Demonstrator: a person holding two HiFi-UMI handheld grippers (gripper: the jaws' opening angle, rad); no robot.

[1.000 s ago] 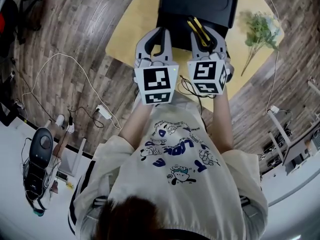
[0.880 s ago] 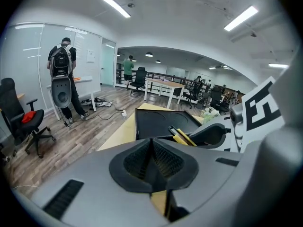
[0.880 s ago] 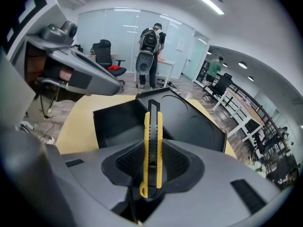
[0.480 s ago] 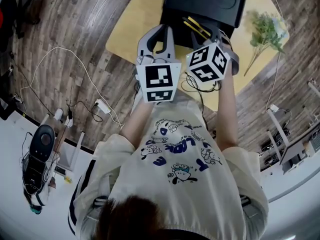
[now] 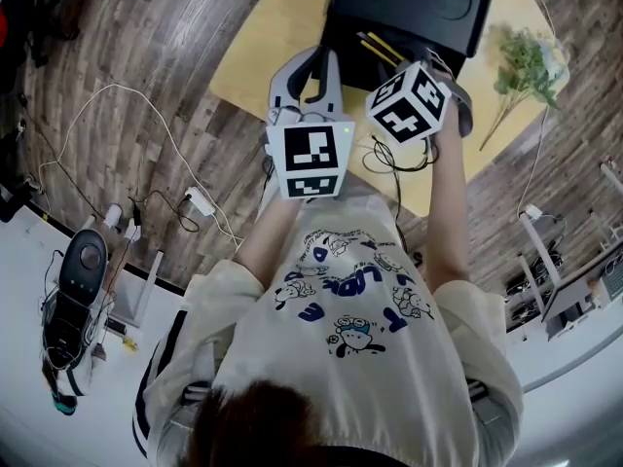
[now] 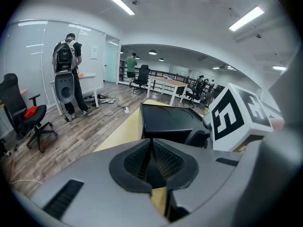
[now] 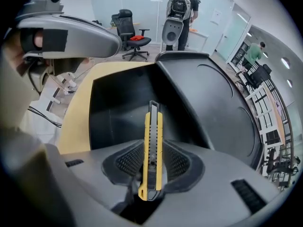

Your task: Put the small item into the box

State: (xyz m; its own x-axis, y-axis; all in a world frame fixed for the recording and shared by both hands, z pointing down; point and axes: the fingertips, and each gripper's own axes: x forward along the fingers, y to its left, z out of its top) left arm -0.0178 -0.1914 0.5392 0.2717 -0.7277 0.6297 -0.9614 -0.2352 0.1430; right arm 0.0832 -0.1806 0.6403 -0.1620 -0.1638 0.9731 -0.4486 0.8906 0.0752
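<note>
Now: right gripper (image 7: 152, 146) clamped on the utility knife (image 7: 151, 126), pads against its yellow sides. The knife's far end juts past the jaw tips, over the open black box (image 7: 116, 103) on the yellow table (image 5: 261, 37). Left gripper (image 6: 151, 144) jaws together, empty, near the box.
</note>
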